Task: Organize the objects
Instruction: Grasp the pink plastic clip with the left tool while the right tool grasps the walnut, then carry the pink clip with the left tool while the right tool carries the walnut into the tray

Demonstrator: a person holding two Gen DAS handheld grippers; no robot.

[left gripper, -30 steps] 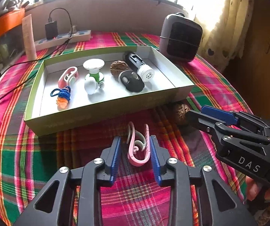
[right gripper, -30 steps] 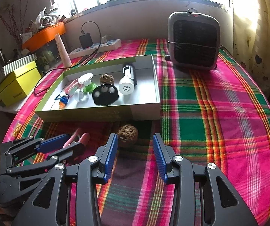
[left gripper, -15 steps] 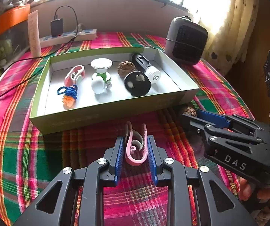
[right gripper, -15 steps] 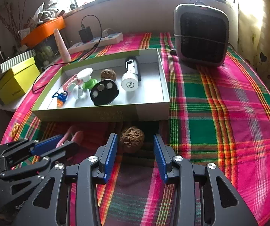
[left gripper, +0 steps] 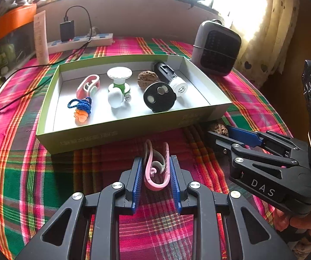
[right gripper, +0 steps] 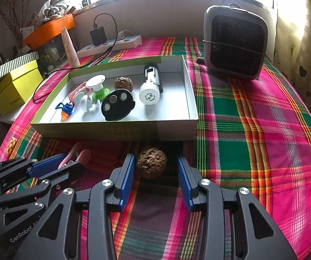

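Note:
My left gripper (left gripper: 156, 169) is shut on a pink clip (left gripper: 156, 169) that rests on the plaid cloth just in front of the green box (left gripper: 120, 133). My right gripper (right gripper: 155, 169) is open, its jaws on either side of a brown walnut (right gripper: 151, 162) on the cloth; the left pad touches the nut, the right pad stands apart. The box (right gripper: 172, 127) holds a second pink clip (left gripper: 88, 85), a blue-and-orange charm (left gripper: 80, 109), white-and-green pieces (left gripper: 119, 86), another walnut (left gripper: 147, 78), a black disc (left gripper: 159, 97) and a black-and-white cylinder (left gripper: 170, 78).
A dark fan heater (right gripper: 235, 43) stands behind the box at the right. A power strip with a charger and cable (right gripper: 109, 43) lies along the back wall. Yellow boxes (right gripper: 14, 86) sit at the far left. A curtain (left gripper: 270, 32) hangs at the right.
My left jaws have closed onto the pink clip. My right gripper has moved forward until the walnut sits between its open jaws.

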